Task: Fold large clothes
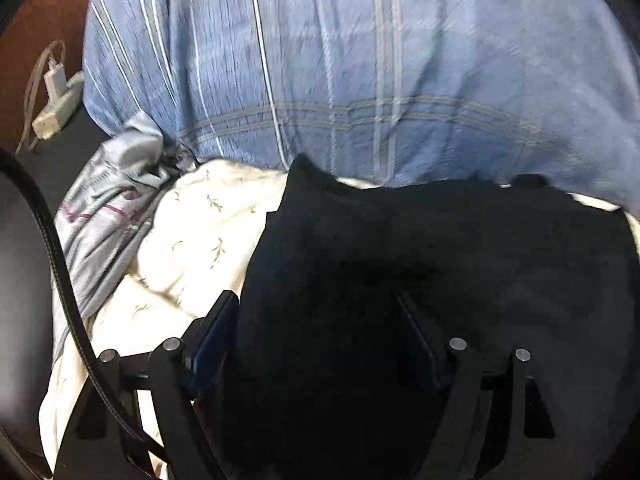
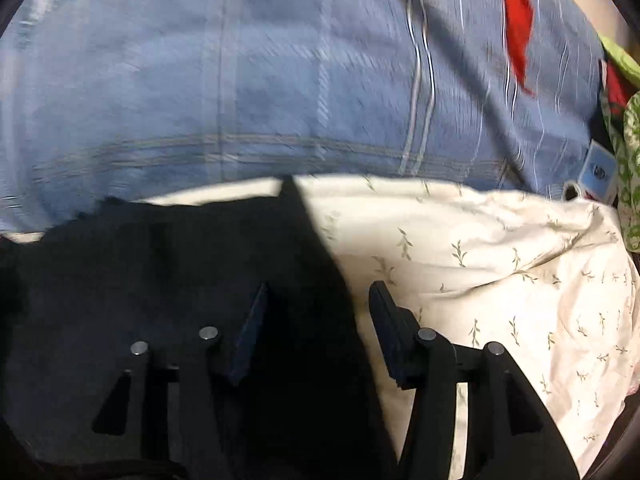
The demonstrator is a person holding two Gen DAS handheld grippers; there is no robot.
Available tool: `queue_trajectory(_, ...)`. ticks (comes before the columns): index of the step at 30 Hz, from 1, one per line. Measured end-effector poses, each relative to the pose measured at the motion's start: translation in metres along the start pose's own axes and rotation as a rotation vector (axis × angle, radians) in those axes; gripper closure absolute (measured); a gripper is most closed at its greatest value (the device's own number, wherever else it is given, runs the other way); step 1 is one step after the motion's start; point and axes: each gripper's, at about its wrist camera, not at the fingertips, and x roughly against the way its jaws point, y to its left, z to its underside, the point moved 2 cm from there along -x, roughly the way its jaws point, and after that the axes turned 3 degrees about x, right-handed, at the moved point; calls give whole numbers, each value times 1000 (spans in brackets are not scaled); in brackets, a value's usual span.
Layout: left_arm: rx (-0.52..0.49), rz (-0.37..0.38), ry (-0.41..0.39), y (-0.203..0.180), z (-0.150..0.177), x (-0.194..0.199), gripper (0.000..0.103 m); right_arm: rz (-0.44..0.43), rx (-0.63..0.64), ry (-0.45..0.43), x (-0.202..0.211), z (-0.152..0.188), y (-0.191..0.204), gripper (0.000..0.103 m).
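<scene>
Lying on cream bedding (image 2: 500,264), a black garment (image 1: 400,260) between both open hand-held grippers.

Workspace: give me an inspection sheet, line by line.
Surface: cream leaf-print sheet, rumpled.
Job's things: black garment lying on the sheet.
Clutter: blue plaid cloth behind; grey cloth at left; red fabric and green print fabric at right.
Grippers: left hand-held gripper open, over the garment; right hand-held gripper open, astride the garment's edge.
Cables: white charger with cord; black cable.
Surroundings: nothing seen.
</scene>
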Motion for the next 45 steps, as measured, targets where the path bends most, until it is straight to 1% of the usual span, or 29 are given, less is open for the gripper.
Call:
queue_trajectory(3, -5, 23, -35, -1, 16, 30, 20, -74, -15, -48, 40, 16, 8, 49)
queue_trajectory(4, -7, 25, -39, -1, 22, 40, 20, -91, -17, -56, 42, 13, 25, 48)
queue_trajectory(6, -4, 26, -43, -1, 35, 56, 20, -123, -22, -67, 62, 22, 34, 44)
queue_trajectory(7, 1, 27, -41, -2, 40, 62, 19, -141, -22, -72, 62, 22, 38, 43)
queue_trajectory(8, 14, 34, -38, 2, 48, 69, 19, -161, -21, -81, 71, 27, 41, 43)
queue_trajectory(11, 65, 58, -12, 15, 69, 82, 19, -170, 4, -94, 95, 35, 59, 37)
queue_trajectory(12, 88, 69, 4, 20, 78, 86, 19, -171, 12, -95, 99, 38, 63, 37)
queue_trajectory(14, 110, 68, 19, 26, 92, 90, 19, -182, 29, -86, 104, 47, 70, 37)
queue_trajectory(17, 80, 19, 25, 26, 107, 98, 19, -207, 44, -55, 102, 60, 79, 37)
queue_trajectory(19, 73, 18, 37, 27, 116, 98, 19, -223, 46, -23, 93, 70, 83, 37)
queue_trajectory(21, 86, 25, 66, 29, 124, 92, 19, -216, 66, 4, 82, 79, 88, 37)
queue_trajectory(23, 92, 31, 84, 30, 129, 89, 19, -191, 71, 66, 61, 89, 85, 37)
queue_trajectory(24, 91, 17, 89, 32, 132, 87, 19, -165, 76, 86, 51, 94, 81, 37)
queue_trajectory(25, 91, -1, 90, 34, 134, 86, 19, -127, 85, 96, 43, 98, 75, 37)
queue_trajectory(26, 99, -25, 95, 39, 136, 84, 19, -117, 94, 86, 41, 99, 70, 36)
queue_trajectory(27, 116, -30, 101, 43, 138, 83, 19, -108, 99, 80, 41, 99, 66, 36)
queue_trajectory(28, 143, -15, 107, 48, 139, 83, 19, -70, 95, 90, 42, 98, 60, 35)
queue_trajectory(29, 176, 11, 108, 53, 140, 84, 19, -54, 82, 94, 43, 96, 55, 35)
queue_trajectory(30, 202, 38, 104, 55, 141, 85, 19, -54, 43, 79, 50, 93, 48, 35)
queue_trajectory(32, 219, 103, 104, 53, 140, 86, 19, -116, 18, 43, 60, 92, 46, 34)
queue_trajectory(33, 220, 131, 113, 50, 141, 85, 19, -136, 30, 36, 64, 93, 49, 34)
queue_trajectory(35, 225, 159, 133, 46, 142, 81, 19, -84, 84, 80, 58, 99, 53, 34)
queue_trajectory(36, 235, 171, 145, 46, 142, 79, 19, -67, 84, 103, 52, 104, 52, 32)
queue_trajectory(37, 250, 187, 154, 46, 142, 79, 19, -76, 47, 120, 46, 108, 43, 29)
queue_trajectory(38, 266, 205, 156, 48, 142, 79, 19, -106, 5, 120, 48, 108, 35, 29)
queue_trajectory(41, 335, 282, 152, 56, 144, 83, 19, -154, -125, 90, 75, 110, 6, 27)
queue_trajectory(42, 363, 315, 154, 61, 144, 83, 19, -170, -169, 91, 81, 112, -3, 23)
queue_trajectory(44, 424, 387, 164, 70, 144, 81, 18, -245, -316, 120, 90, 124, -29, 22)
queue_trajectory(45, 472, 432, 177, 75, 146, 80, 17, -299, -404, 147, 91, 134, -42, 22)
